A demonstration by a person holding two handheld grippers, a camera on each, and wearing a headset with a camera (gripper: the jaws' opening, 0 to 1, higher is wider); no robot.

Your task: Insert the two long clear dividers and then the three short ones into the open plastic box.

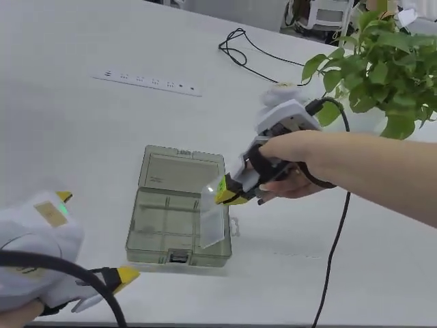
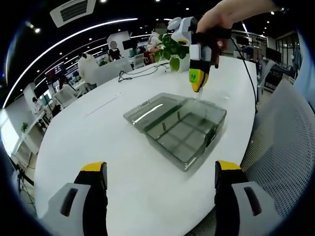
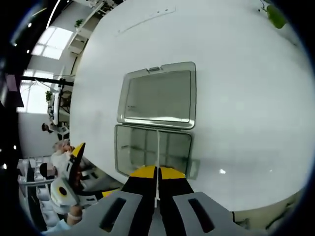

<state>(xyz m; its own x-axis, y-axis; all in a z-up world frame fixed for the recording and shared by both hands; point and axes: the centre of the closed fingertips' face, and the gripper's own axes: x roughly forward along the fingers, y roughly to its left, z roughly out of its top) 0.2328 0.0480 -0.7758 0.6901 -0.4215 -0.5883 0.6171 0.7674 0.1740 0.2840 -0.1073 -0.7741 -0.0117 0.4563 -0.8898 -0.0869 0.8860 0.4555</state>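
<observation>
Nearest the lens, at the lower left of the head view, the left gripper [image 1: 95, 236] is held just above the bench [image 1: 68, 137], below and left of the box. Its jaws are spread wide and nothing is held between them, as is confirmed in the left gripper view [image 2: 161, 167].

One clear divider [image 1: 213, 215] is pinched by its upper end in the right gripper [image 1: 229, 195], whose jaws are closed nearly together on the thin sheet. In the right gripper view the divider [image 3: 158, 147] is seen edge-on as a pale line running from between the yellow jaw tips [image 3: 158, 173] out over the base of the box. Whether its lower edge touches the base cannot be told.

At the centre of the head view the open plastic box [image 1: 157, 256] is laid flat, its lid folded back toward the upper frame. Partitions are seen standing in its base [image 2: 187, 162], [image 3: 118, 147].

The right gripper is grasped by a hand [image 1: 293, 164] reaching in from the right. A black cable [image 1: 334, 239] is trailed down the right side, a white power strip [image 1: 147, 82] is laid at the upper left, and a green plant [image 1: 389, 61] is seen at the upper right.
</observation>
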